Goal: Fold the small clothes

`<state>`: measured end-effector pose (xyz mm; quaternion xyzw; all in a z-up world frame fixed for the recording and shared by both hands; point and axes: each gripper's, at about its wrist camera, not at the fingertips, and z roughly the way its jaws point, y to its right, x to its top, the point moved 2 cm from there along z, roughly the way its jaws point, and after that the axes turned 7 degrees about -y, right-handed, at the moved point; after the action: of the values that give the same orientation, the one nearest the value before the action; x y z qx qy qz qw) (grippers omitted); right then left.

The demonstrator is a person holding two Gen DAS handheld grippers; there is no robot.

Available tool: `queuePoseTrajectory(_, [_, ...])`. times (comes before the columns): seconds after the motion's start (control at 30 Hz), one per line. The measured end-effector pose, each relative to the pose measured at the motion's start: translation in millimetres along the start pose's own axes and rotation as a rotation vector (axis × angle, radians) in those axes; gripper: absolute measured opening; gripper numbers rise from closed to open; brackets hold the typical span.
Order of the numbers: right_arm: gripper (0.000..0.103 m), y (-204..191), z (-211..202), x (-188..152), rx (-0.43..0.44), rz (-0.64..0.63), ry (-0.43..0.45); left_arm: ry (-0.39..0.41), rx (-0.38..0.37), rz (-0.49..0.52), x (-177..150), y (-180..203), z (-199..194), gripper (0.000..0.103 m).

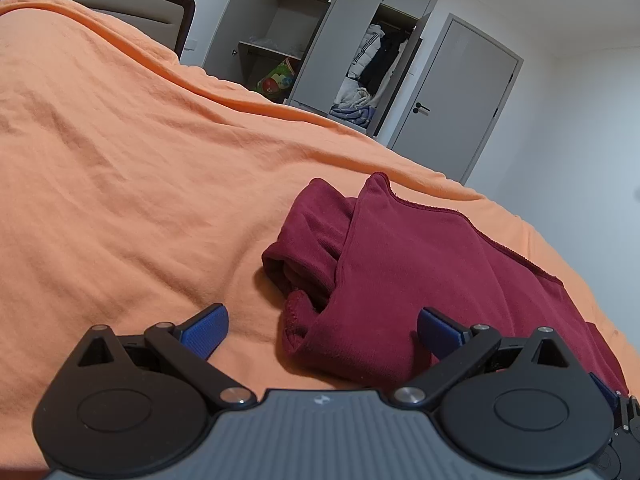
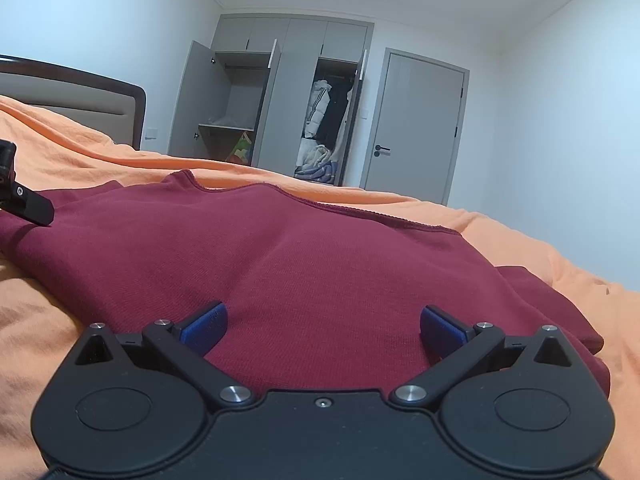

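Maroon garment (image 2: pixel 304 264), both grippers' fingers (image 1: pixel 206 330) spread wide, empty

maroon garment (image 2: pixel 304 264) lower part hidden behind right tongs (image 2: pixel 322 330), headboard (image 2: pixel 72 100) cut off at left edge

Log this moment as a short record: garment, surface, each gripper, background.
garment: dark red top, lying partly folded, one side bunched up in the left wrist view
surface: orange bedcover, wrinkled
left gripper: open, low over the garment's bunched edge
right gripper: open, over the garment's flat middle
background: grey wardrobe with doors open, clothes inside; closed door
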<state>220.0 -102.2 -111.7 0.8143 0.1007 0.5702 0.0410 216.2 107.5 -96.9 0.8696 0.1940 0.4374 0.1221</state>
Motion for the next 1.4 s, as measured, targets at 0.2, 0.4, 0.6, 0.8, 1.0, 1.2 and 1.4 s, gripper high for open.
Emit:
queuePoseTrajectory(0.2, [0.102,0,0,0,0.0,0.0,0.001,-0.001,0.005,0.006,-1,3,1,0.103])
queuePoseTrajectory(0.4, [0.102,1,0,0,0.003,0.004,-0.006,-0.005,0.008,0.008,0,3,2,0.103])
queuePoseTrajectory(0.6, [0.103,8,4,6,0.034,0.028,-0.05,-0.018,0.019,0.011,11,2,6,0.103])
queuePoseTrajectory(0.8, [0.103,17,14,23,0.074,0.048,-0.175,-0.026,0.04,0.002,24,-2,12,0.103])
queuePoseTrajectory(1.0, [0.103,21,17,26,0.085,0.048,-0.2,-0.03,0.063,0.054,23,1,14,0.103])
queuePoseTrajectory(1.2, [0.103,21,17,26,0.086,0.049,-0.2,-0.026,0.07,0.067,29,1,17,0.103])
queuePoseTrajectory(1.4, [0.103,20,17,26,0.087,0.05,-0.198,-0.025,0.082,0.095,45,-6,27,0.103])
